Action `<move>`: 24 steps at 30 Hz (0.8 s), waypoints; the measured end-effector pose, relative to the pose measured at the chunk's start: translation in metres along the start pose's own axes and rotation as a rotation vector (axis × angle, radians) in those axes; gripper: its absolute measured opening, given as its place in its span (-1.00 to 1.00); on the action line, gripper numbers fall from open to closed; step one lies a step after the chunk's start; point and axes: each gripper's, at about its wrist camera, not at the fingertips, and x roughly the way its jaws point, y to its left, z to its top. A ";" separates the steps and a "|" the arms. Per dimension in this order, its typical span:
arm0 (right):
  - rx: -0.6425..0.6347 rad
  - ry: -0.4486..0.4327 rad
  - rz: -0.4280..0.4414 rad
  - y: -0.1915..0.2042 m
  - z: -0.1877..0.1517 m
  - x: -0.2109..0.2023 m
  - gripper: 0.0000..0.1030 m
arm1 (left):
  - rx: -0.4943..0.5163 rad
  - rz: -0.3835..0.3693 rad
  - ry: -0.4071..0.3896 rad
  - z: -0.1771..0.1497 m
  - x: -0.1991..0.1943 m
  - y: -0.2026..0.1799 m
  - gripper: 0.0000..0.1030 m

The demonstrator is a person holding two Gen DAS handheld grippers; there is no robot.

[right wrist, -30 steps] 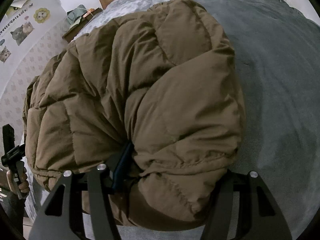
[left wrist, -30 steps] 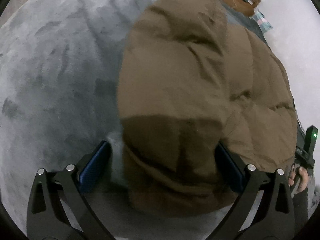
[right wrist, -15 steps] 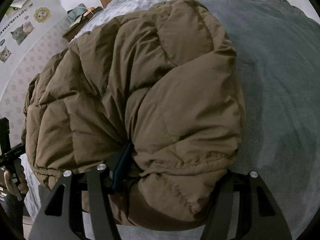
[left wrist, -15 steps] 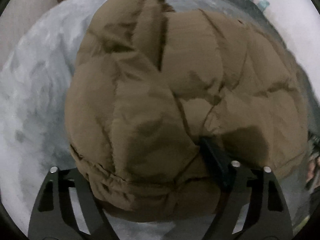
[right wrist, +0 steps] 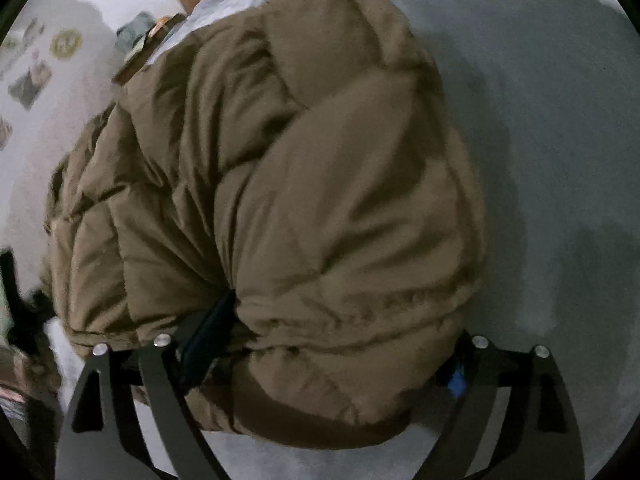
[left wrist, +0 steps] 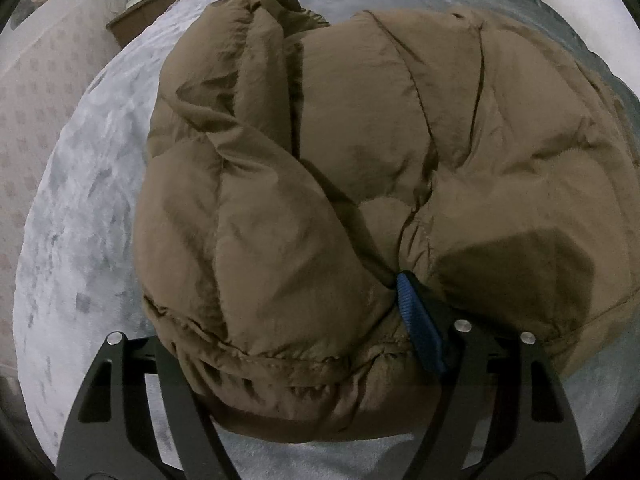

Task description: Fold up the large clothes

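A brown puffer jacket (left wrist: 360,168) lies bundled on a grey plush bed cover (left wrist: 80,208). My left gripper (left wrist: 296,344) has its fingers around a thick fold at the jacket's near left end, with the blue pad (left wrist: 420,332) of the right finger pressed into the fabric; the left pad is hidden. In the right wrist view the same jacket (right wrist: 320,184) fills the frame. My right gripper (right wrist: 332,352) has its fingers around the puffy fold at the near right end, both pads sunk into it.
The grey bed cover (right wrist: 540,140) stretches to the right of the jacket. A wall with cartoon stickers (right wrist: 60,44) and a brown bedside table (left wrist: 148,20) with clutter stand to the far left.
The left gripper swung right onto the jacket and closed on its near left fold. The right gripper kept its hold and lifted or shifted slightly; its view is now blurred.
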 end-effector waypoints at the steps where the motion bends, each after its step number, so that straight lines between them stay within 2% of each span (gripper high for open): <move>1: 0.025 0.007 0.038 -0.004 -0.002 0.002 0.70 | 0.002 0.003 -0.002 -0.001 -0.001 0.000 0.44; 4: 0.032 0.001 0.079 0.000 -0.004 0.006 0.65 | 0.001 0.005 -0.002 0.002 0.000 0.001 0.44; 7: 0.025 0.003 0.083 0.008 0.001 0.011 0.63 | -0.010 -0.004 0.003 0.002 0.000 0.003 0.44; 10: 0.008 0.005 0.086 0.018 0.011 0.010 0.50 | -0.020 -0.013 0.007 -0.004 0.000 0.001 0.43; 14: -0.084 -0.003 0.028 0.039 0.014 0.006 0.17 | -0.040 -0.031 0.012 -0.005 0.002 0.004 0.43; 17: -0.143 -0.014 -0.018 0.049 0.013 0.000 0.01 | -0.034 -0.024 0.014 -0.006 0.001 0.002 0.42; 24: -0.239 -0.042 -0.128 0.079 0.007 -0.009 -0.19 | -0.044 -0.032 0.032 -0.005 -0.004 0.004 0.34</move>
